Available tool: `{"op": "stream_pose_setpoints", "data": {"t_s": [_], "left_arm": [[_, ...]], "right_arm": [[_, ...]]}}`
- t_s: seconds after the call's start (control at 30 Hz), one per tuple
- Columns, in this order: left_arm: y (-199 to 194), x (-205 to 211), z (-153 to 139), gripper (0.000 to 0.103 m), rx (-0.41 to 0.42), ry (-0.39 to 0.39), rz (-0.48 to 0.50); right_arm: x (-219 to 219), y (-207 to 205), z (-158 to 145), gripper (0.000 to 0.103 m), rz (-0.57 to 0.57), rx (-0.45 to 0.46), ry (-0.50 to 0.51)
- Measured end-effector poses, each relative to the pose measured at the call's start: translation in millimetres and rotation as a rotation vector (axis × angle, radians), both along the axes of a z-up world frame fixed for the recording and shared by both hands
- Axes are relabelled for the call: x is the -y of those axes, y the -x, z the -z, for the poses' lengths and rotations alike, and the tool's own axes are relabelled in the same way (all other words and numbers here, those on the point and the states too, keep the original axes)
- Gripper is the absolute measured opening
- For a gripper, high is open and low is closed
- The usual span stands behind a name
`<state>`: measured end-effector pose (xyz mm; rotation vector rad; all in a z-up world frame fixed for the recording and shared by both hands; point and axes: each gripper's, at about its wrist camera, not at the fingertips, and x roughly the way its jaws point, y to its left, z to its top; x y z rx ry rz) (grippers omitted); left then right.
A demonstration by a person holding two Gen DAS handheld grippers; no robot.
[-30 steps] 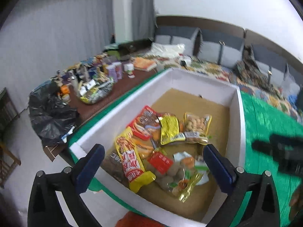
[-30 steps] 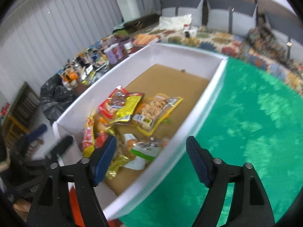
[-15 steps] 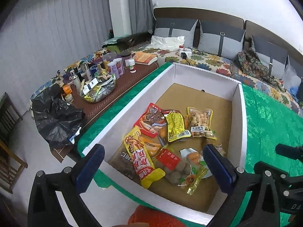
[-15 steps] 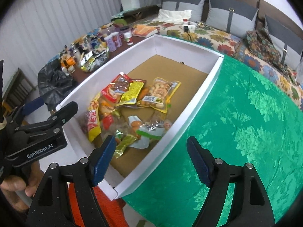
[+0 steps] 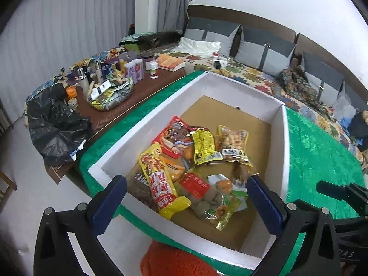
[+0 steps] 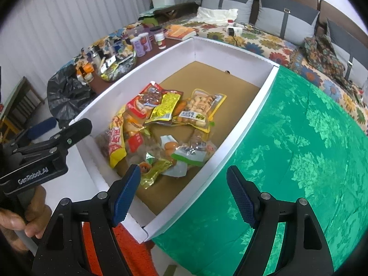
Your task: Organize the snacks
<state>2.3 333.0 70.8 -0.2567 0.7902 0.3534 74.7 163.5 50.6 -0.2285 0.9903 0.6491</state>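
Note:
A white box [image 5: 286, 142] with a brown floor sits on a green cloth and holds a loose pile of snack packets [image 5: 197, 161]. Among them are a yellow-red packet [image 5: 158, 181], a red packet [image 5: 172, 135], a yellow packet [image 5: 203, 147] and a clear nut packet [image 5: 233, 142]. My left gripper [image 5: 186, 203] is open and empty above the box's near edge. My right gripper [image 6: 184, 197] is open and empty over the box's near right wall [image 6: 241, 138]. The pile shows in the right wrist view [image 6: 161, 126]. The left gripper's body [image 6: 46, 156] shows at its left.
A brown side table [image 5: 128, 96] left of the box carries bottles, jars and a bowl of packets. A black bag [image 5: 55, 124] lies at its near end. A sofa with cushions [image 5: 253, 53] runs along the back. Green cloth [image 6: 299, 161] spreads right of the box.
Both grippers have pulled back and risen a little, so the box looks farther and more fully in view. Both stay open. The snacks have not moved.

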Motion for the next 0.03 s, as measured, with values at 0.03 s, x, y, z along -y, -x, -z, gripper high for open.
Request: {"op": "stream_pose_setpoints", "data": {"t_s": [0.03], "left_arm": [[0.5, 2.0, -1.0, 0.103, 0.002, -0.009, 0.006]], "right_arm": [[-0.8, 0.3, -0.2, 0.08, -0.002, -0.001, -0.001]]}}
